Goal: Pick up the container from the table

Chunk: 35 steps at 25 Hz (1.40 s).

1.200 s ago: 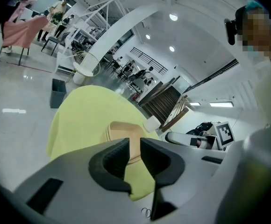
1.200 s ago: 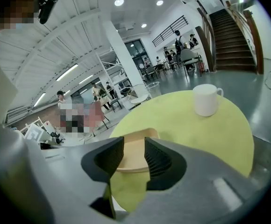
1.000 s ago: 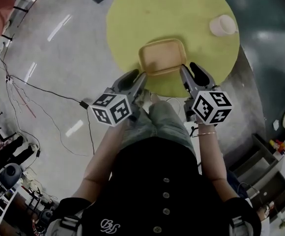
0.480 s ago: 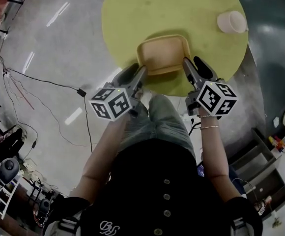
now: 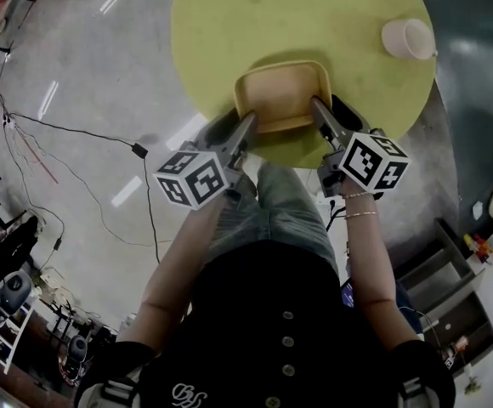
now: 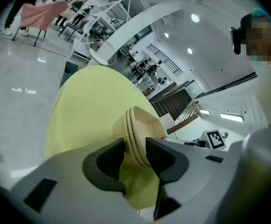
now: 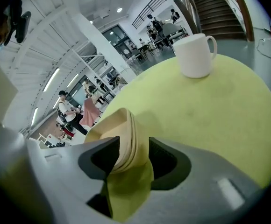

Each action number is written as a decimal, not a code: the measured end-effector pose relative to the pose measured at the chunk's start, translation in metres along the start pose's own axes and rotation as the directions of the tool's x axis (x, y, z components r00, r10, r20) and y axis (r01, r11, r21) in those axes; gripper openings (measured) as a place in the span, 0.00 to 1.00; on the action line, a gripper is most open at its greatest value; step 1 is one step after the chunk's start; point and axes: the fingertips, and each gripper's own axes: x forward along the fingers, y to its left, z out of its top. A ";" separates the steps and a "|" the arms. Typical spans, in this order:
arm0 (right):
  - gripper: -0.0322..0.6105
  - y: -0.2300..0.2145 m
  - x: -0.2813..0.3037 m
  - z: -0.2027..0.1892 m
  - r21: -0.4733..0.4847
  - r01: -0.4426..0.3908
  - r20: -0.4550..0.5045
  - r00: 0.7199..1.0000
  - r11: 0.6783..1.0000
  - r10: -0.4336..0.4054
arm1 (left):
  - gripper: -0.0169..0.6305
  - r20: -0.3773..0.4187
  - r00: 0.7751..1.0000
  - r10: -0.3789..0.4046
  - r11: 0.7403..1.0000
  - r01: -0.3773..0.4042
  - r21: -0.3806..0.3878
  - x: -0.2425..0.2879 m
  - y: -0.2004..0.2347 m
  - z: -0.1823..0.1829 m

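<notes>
The container [image 5: 280,96], a shallow tan tray, lies at the near edge of the round yellow table [image 5: 221,24], and I cannot tell whether its base has left the surface. The left gripper [image 5: 245,127] has its jaws nearly together on the tray's left rim, and the right gripper [image 5: 319,113] pinches the right rim in the same way. Each holds only the thin lip. That narrow bite is the main risk: the rim looks light and flexible, so it could buckle or slide out if one side rises faster than the other. Uneven lifting would also tilt the tray and twist it free of one grip. Pulling it toward the body could drag it off the table edge. The white mug [image 5: 408,38] stands well apart and seems out of danger.
</notes>
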 end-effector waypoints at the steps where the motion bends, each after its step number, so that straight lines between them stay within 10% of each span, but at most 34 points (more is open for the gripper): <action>1: 0.33 0.000 0.001 -0.001 0.003 -0.005 -0.005 1.000 1.000 0.005 | 0.23 0.001 1.000 0.000 1.000 0.000 0.000 0.000 0.000 0.000; 22: 0.32 0.023 0.000 -0.003 -0.039 -0.035 -0.045 0.998 0.999 0.033 | 0.23 0.030 0.999 0.014 1.000 -0.014 0.025 -0.006 0.000 0.017; 35: 0.30 0.076 -0.040 0.034 -0.103 -0.070 0.109 0.991 0.992 0.081 | 0.23 0.103 0.990 -0.093 0.986 0.078 0.149 -0.042 -0.048 0.072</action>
